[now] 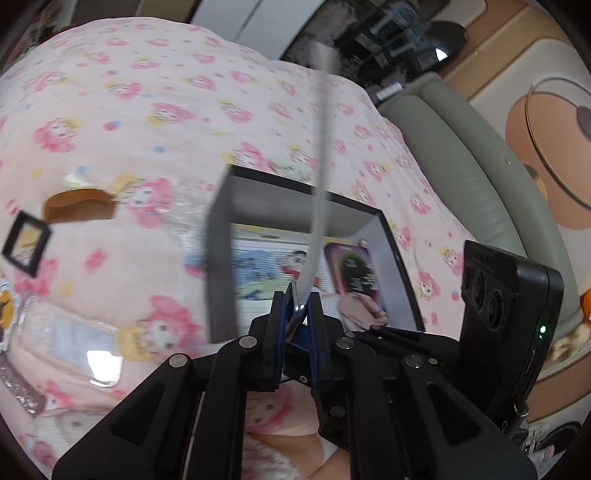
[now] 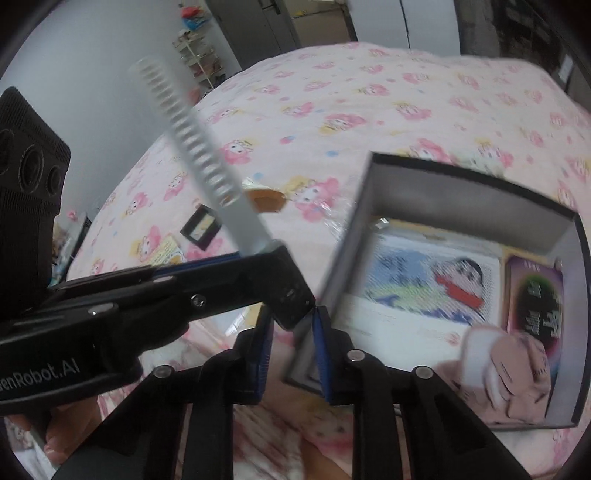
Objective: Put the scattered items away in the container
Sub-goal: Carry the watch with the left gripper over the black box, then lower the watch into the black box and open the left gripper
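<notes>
**A:** So what's the setup here?

**B:** It's a bed with a pink quilt printed with cartoon flowers (image 2: 369,96) — everything's lying on that. A grey-walled, black-rimmed open box (image 1: 221,236) sits on it, with a cartoon picture booklet (image 2: 424,284), a dark purple card (image 2: 535,295) and a small beige plush (image 2: 509,380) already inside. A grey padded headboard (image 1: 454,155) runs along one side, and grey cupboards (image 2: 258,22) stand at the far wall with a wire shelf rack (image 2: 203,62) beside them.

**A:** And the grippers?

**B:** The left gripper (image 1: 297,314) is clamped on one end of a long translucent white comb (image 2: 199,147), held up in the air above the near-left edge of the box. The right gripper (image 2: 291,325) has nothing in it — its blue pads are nearly together, with only a narrow gap showing.

**A:** What's still loose?

**B:** A small brown wooden comb (image 1: 79,206), a little black square frame (image 1: 26,243) and a clear plastic packet (image 1: 81,343), all on the quilt left of the box. It's pretty blurry though.
</notes>
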`<move>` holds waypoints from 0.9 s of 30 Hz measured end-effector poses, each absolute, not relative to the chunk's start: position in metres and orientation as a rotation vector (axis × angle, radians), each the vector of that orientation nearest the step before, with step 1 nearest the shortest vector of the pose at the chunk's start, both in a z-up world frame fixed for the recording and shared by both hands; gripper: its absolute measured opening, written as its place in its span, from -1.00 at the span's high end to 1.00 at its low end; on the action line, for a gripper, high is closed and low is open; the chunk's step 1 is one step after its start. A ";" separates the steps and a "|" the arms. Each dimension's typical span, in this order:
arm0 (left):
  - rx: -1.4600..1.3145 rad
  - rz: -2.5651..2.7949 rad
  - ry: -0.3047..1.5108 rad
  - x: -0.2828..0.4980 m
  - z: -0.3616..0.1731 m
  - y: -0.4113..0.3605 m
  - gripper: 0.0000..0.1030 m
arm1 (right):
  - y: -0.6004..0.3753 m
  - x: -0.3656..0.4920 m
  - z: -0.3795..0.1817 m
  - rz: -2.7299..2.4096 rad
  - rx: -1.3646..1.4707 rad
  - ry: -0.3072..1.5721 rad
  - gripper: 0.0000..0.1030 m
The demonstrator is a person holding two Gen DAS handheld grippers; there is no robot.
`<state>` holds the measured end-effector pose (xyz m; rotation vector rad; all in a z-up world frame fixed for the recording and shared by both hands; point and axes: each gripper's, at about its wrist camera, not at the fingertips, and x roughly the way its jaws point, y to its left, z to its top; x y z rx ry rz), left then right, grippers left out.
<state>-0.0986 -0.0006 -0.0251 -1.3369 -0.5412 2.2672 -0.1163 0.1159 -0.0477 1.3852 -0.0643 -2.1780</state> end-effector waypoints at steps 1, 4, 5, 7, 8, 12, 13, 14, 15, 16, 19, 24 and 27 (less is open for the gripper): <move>-1.338 2.260 -0.531 -0.102 -0.024 0.010 0.79 | 0.124 -0.119 -0.048 -2.165 1.398 -0.080 0.71; -1.328 2.255 -0.499 -0.113 -0.020 0.035 0.76 | 0.145 -0.129 -0.043 -2.151 1.424 -0.074 0.72; -1.336 2.255 -0.483 -0.117 -0.019 0.043 0.75 | 0.152 -0.133 -0.041 -2.147 1.425 -0.070 0.74; -1.357 2.265 -0.426 -0.128 -0.023 0.062 0.78 | 0.162 -0.144 -0.039 -2.100 1.432 -0.083 0.75; -1.362 2.254 -0.421 -0.132 -0.027 0.070 0.80 | 0.166 -0.150 -0.040 -2.088 1.441 -0.079 0.75; -1.424 2.206 -0.443 -0.151 -0.045 0.094 0.86 | 0.178 -0.171 -0.055 -2.119 1.487 0.014 0.74; -1.431 2.206 -0.435 -0.154 -0.048 0.098 0.86 | 0.185 -0.175 -0.062 -2.107 1.497 -0.034 0.74; -1.441 2.209 -0.420 -0.157 -0.051 0.103 0.86 | 0.192 -0.178 -0.068 -2.094 1.504 -0.090 0.74; -1.452 2.211 -0.403 -0.160 -0.055 0.108 0.86 | 0.198 -0.180 -0.074 -2.079 1.511 -0.144 0.74; -1.460 2.211 -0.391 -0.161 -0.058 0.113 0.86 | 0.202 -0.182 -0.081 -2.067 1.528 -0.177 0.74; -1.475 2.202 -0.371 -0.167 -0.065 0.127 0.86 | 0.205 -0.184 -0.089 -2.088 1.552 -0.140 0.74; -1.487 2.203 -0.355 -0.178 -0.068 0.142 0.86 | 0.219 -0.194 -0.099 -2.085 1.616 -0.212 0.74; -1.503 2.197 -0.341 -0.184 -0.073 0.149 0.86 | 0.234 -0.198 -0.106 -2.048 1.705 -0.262 0.70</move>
